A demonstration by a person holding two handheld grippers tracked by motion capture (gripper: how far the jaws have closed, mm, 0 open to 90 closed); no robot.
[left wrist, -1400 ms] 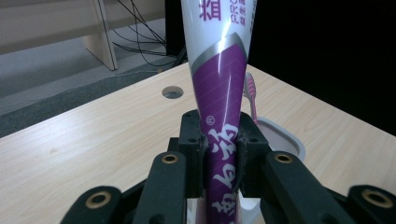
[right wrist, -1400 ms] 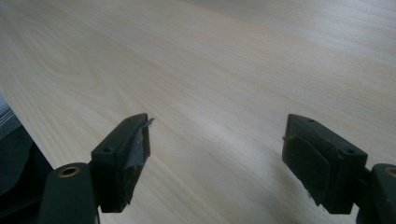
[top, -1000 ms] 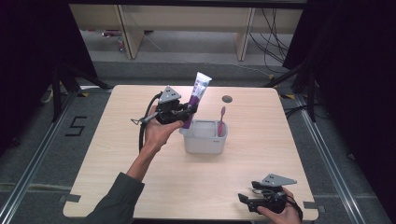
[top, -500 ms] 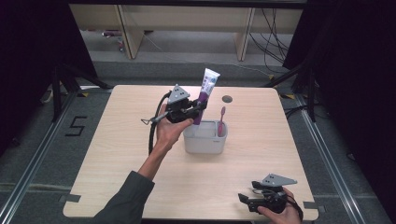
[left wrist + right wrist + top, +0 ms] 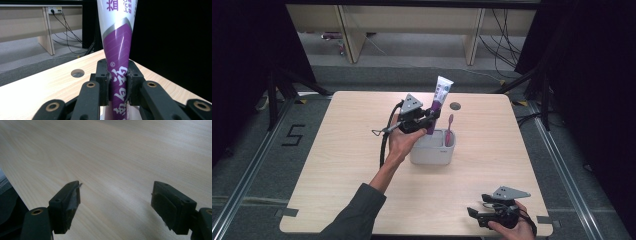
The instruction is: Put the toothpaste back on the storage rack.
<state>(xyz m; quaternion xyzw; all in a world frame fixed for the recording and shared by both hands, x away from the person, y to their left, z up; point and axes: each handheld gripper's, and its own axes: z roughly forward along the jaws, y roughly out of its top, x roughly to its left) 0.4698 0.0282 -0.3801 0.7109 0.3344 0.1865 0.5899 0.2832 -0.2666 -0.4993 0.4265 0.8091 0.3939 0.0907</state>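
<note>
Near the centre of the high view, the left tool (image 5: 428, 118) is clamped on the purple lower part of a white and purple plastic toothpaste tube (image 5: 438, 102), which stands nearly upright, leaning slightly to the right, with its flat white end at the top. Just below it, a pale grey rectangular plastic holder (image 5: 432, 153) sits on the light wooden desk (image 5: 337, 170), and the tube's lower end dips toward the holder's open top; whether it touches the inside cannot be told. A pink toothbrush (image 5: 448, 129) stands upright in the right part of the holder. A small round dark hole (image 5: 455, 106) lies in the desk surface toward the upper right of the holder. From the left gripper view, both black jaws press against the tube's (image 5: 117, 57) sides. At the lower right of the high view, the right tool (image 5: 475, 214) rests low by the desk's near edge, well apart from the holder, its jaws spread wide over bare wood.
</note>
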